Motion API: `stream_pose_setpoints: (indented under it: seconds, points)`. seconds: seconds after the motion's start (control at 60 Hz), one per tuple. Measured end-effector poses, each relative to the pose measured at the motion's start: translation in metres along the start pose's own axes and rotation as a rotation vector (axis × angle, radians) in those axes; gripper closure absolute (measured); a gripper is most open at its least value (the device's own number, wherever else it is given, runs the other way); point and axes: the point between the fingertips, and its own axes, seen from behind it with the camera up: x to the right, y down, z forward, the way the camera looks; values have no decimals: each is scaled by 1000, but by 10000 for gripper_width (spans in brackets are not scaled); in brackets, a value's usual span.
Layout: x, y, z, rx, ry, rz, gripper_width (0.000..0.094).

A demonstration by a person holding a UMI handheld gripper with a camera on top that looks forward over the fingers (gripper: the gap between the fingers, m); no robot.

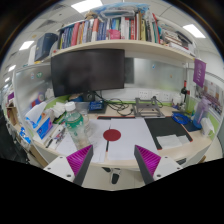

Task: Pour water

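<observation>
Fingers [114, 160] spread wide, nothing between the purple pads [80, 158], hanging over the near edge of a white bench [125, 148]. Nothing grasped yet; pouring not begun.

Likely target at about ten o'clock from the fingers: a clear plastic bottle [73, 126], standing upright on the bench among clutter, well apart from the fingers. Water level not readable from here. Just left of it, blue and white items [43, 122], too small to name. No obvious cup or glass to receive the water; possibly hidden in that clutter.

Straight ahead at twelve o'clock, a small red disc [112, 133] lying flat on the bench. Further back, a dark monitor [88, 73], and above it a shelf [120, 45] packed with books. At two o'clock, a black mat [167, 127] and loose papers.

Handling, by judgement: thin-walled, light if part empty, heavier and top-steady if full; sides likely to buckle under a hard squeeze and smooth enough to slip. Best taken at mid-body or slightly below, pads on opposite sides, pressing firmly but not crushing, leaving the neck free for the tilt. Cap state not discernible; worth checking before tipping. Approach best swung leftward, clear of the neighbouring items.
</observation>
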Motion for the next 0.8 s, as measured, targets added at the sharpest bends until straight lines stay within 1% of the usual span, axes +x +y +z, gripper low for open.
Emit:
stream_pose_setpoints:
  seconds: [0.117, 0.183, 0.217, 0.317, 0.483, 0.517, 0.7, 0.767, 0.8]
  points:
    - [-37, 17, 14, -11, -41, -23, 79]
    - [-52, 12, 23, 7, -60, -40, 76]
    - [-69, 18, 33, 19, -57, -44, 76]
    - [-97, 8, 56, 63, -48, -51, 75]
    - [-119, 0, 96, 96, -10, -38, 80]
    - [-120, -1, 104, 99, -1, -31, 99]
    - [-120, -8, 131, 140, 32, -25, 264]
    - [-120, -12, 137, 169, 40, -20, 325]
    - [-119, -9, 141, 166, 51, -26, 384]
